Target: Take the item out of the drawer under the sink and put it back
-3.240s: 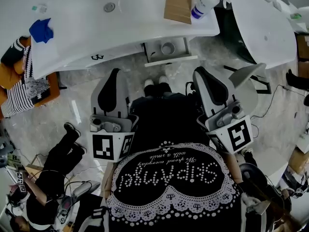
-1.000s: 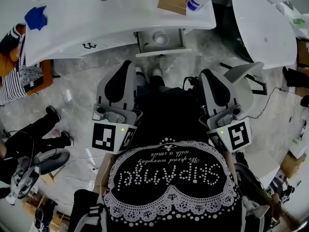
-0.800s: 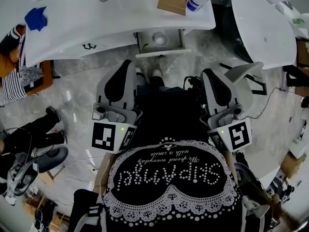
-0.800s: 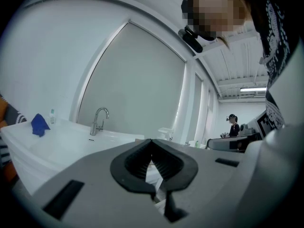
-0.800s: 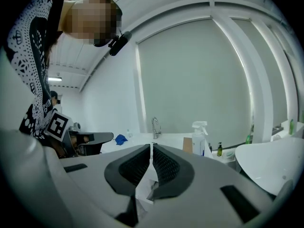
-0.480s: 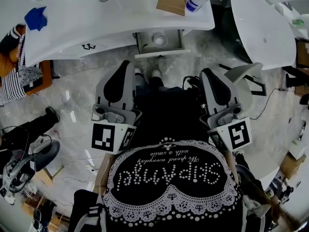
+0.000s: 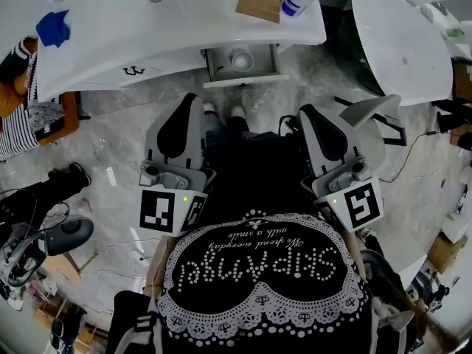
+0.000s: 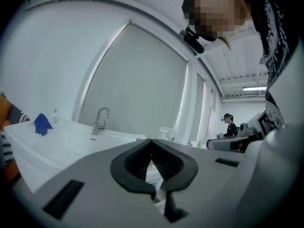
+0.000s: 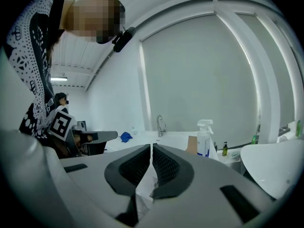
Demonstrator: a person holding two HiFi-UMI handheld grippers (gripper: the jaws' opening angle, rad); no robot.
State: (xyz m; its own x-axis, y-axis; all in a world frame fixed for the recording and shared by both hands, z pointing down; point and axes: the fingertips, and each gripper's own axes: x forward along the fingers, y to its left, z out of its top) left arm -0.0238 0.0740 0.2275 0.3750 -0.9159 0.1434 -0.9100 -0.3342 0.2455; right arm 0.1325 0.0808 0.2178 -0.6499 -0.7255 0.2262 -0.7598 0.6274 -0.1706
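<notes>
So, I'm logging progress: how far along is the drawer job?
Done: the drawer under the sink stands open. In hand: nothing; left gripper and right gripper are shut and empty, short of it. Left: the round item lies inside, so lifting it out and returning it seem pending.

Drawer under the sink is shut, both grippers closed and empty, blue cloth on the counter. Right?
Not quite: the drawer is open, pulled out from under the counter, with a round white item inside. The head view shows it. The rest holds: left gripper and right gripper are closed and empty, and the blue cloth lies on the counter.
</notes>
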